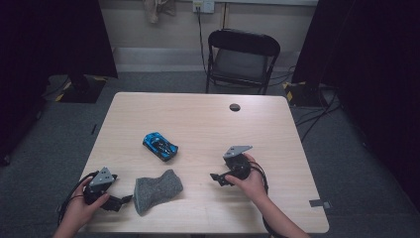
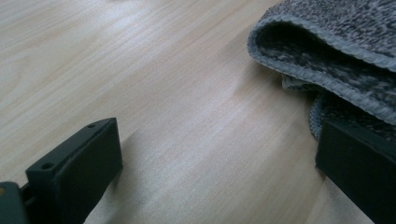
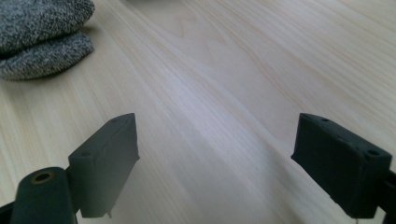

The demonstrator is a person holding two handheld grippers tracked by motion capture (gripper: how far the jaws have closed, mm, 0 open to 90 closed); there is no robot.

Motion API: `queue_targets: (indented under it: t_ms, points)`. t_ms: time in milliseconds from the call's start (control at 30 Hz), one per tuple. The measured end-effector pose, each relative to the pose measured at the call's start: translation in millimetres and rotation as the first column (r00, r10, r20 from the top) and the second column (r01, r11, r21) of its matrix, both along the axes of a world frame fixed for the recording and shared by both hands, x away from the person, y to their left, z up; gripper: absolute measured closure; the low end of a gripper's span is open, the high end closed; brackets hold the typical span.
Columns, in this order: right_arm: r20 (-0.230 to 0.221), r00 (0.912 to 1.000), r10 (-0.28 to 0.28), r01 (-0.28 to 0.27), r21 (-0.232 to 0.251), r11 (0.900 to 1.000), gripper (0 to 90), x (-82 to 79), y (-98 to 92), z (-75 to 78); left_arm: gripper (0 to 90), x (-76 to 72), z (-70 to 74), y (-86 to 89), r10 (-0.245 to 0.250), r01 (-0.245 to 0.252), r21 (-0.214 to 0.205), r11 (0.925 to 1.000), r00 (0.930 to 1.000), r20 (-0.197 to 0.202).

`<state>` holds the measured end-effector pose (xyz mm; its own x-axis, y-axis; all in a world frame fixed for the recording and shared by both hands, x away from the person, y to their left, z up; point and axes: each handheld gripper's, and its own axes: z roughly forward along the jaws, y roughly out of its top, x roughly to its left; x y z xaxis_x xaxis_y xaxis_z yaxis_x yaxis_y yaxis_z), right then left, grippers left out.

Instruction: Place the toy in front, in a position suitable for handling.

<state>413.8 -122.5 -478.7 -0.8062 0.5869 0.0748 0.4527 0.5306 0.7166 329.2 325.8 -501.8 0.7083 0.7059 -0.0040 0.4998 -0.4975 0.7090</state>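
Left gripper sits low at the table's seven o'clock, jaws spread, one jaw right at the edge of the folded grey knitted cloth. Looks like the approach to a pinch; next it must slide onto the hem and close. Right gripper, also spread, waits over bare light wooden table. Beyond, at eleven o'clock from the cloth, sits a small blue toy car.

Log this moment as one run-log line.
left gripper: open, at folded grey knitted cloth | right gripper: open, over bare wooden table | blue toy car: untouched
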Motion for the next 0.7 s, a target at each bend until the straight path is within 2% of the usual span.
queue_targets:
  t_ms: [433,567,700]
  points:
    - [0.006,0.9992,0.039,-0.039,-0.020,0.9990,13.2,17.0,41.7,9.1,0.0,0.0,0.0,0.0,0.000,0.000,0.001,1.0000,1.0000,0.000]
    - [-0.004,0.9989,0.047,-0.047,0.002,0.9989,13.3,23.8,53.3,12.0,0.0,0.0,0.1,0.0,0.000,0.000,0.001,1.0000,1.0000,0.000]
    - [-0.003,0.9986,0.053,-0.053,-0.016,0.9984,13.3,28.9,64.7,12.8,0.0,0.0,0.0,0.0,0.000,0.000,0.001,1.0000,1.0000,0.000]
